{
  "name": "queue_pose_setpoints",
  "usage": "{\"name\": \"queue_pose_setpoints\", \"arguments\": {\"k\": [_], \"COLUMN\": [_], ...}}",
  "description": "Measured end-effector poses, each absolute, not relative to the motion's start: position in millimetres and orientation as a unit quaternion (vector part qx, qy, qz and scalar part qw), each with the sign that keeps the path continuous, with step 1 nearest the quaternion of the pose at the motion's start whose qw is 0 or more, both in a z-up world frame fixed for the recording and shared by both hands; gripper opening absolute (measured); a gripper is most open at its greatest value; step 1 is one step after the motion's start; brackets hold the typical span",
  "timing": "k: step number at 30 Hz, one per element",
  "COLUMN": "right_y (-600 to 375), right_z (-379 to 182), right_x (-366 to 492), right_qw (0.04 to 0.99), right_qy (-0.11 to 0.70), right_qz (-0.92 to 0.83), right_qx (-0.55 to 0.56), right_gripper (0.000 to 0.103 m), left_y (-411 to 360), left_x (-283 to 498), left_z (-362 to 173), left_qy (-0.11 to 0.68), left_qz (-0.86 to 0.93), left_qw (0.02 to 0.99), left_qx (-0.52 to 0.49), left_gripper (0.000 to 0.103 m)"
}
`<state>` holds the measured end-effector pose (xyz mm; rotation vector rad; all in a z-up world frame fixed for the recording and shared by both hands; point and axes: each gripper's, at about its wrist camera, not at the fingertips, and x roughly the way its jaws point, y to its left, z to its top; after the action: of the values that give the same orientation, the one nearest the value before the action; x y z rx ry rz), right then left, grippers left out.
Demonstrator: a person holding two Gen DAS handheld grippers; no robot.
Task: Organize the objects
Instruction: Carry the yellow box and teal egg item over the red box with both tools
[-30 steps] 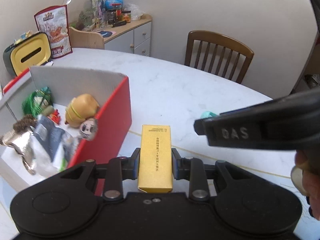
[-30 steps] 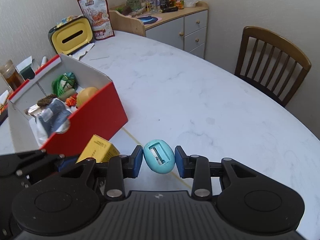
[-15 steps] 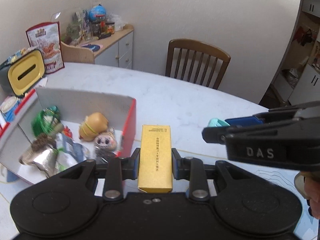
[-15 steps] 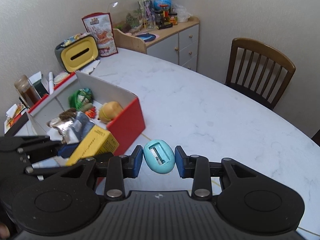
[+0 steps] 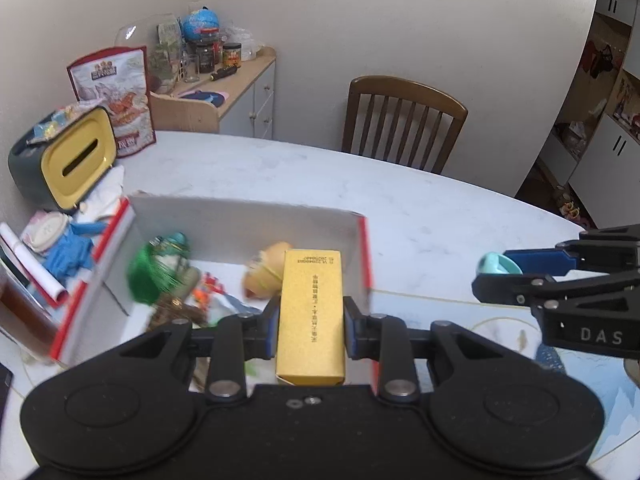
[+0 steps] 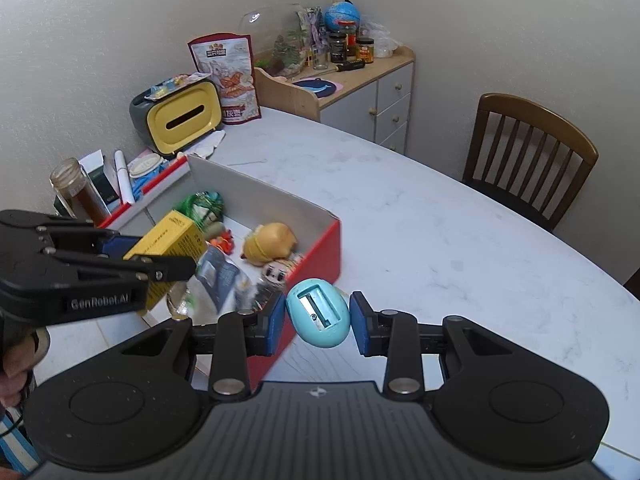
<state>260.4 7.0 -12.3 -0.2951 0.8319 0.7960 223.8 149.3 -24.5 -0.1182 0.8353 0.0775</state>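
The left gripper point(image 5: 311, 322) was clamped on the yellow box point(image 5: 310, 316), held above the red box point(image 6: 316, 256) of toys. Alongside, the right gripper point(image 6: 318, 316) squeezed the blue egg-shaped sharpener point(image 6: 319, 312) tight, just off the red box's near corner, above the white table point(image 6: 420, 232).

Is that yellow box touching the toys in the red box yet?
Apart. The right wrist view shows the yellow box held up by the left tool, above the toys.
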Motion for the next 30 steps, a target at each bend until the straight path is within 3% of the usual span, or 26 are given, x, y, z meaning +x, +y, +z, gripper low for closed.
{"name": "queue_pose_setpoints", "arguments": {"k": [16,30], "right_y": [99.7,166.3], "right_z": [-38.3,-99.4], "right_x": [264.0,286.5], "right_qw": [0.829,0.822], "right_qy": [0.411,0.443], "right_qz": [0.354,0.318], "right_qx": [-0.135,-0.165], "right_gripper": [0.034,0.034], "left_y": [240.6,258.1], "left_x": [264.9,320.4], "left_z": [-50.2,-95.6], "left_qy": [0.435,0.469], "left_qz": [0.013,-0.039], "left_qw": [0.900,0.882], "left_qx": [-0.014,0.021], "left_gripper": [0.028,0.028]}}
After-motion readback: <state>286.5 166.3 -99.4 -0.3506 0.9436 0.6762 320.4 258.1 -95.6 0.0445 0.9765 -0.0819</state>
